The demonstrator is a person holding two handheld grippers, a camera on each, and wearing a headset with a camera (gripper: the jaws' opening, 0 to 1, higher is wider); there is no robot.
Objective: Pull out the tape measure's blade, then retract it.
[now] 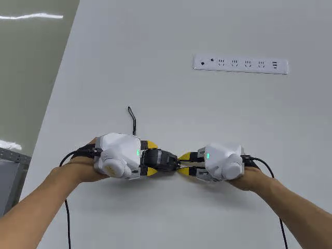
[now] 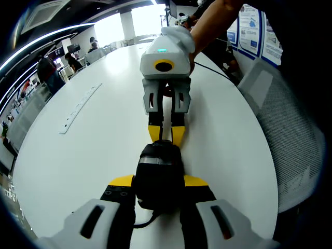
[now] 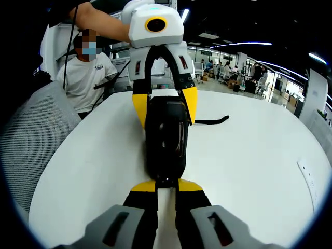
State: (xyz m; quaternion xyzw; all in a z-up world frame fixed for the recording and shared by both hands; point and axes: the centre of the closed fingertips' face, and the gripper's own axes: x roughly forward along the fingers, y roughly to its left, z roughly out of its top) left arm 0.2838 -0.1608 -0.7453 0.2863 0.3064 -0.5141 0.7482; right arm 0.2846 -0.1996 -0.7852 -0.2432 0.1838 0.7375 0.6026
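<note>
The tape measure (image 1: 162, 160), a black case, lies low over the white bench (image 1: 171, 98) near its front edge, between the two grippers, which point at each other. The left gripper (image 1: 151, 158) holds the case across its sides, its yellow-tipped fingers (image 2: 122, 180) spread just as far as the case is wide and pressed against it. In the left gripper view the case sits between those tips with its rounded back toward the camera. A short stretch of pale blade (image 2: 167, 123) comes out of the far end of the case, little of it drawn out. The right gripper (image 1: 183, 163) meets the case nose to nose. Its fingers (image 3: 191, 185) are drawn narrow, almost together, and pinch the end of the blade right at the mouth of the case. In the right gripper view the case stands end-on just beyond those tips, with the left gripper's white body above it. A thin black strap (image 1: 132, 119) trails from the case and curls away across the bench behind the left gripper. The person's left hand (image 1: 83, 167) and right hand (image 1: 254, 179) grip the white bodies from the outer ends, and a black cable (image 1: 67, 218) runs back from each. Farther out on the bench, well apart from the grippers, lies a white power strip (image 1: 239, 64). A grey mesh chair (image 2: 282, 135) stands at the bench edge, and a seated person in a white shirt (image 3: 85, 78) is beyond it.
</note>
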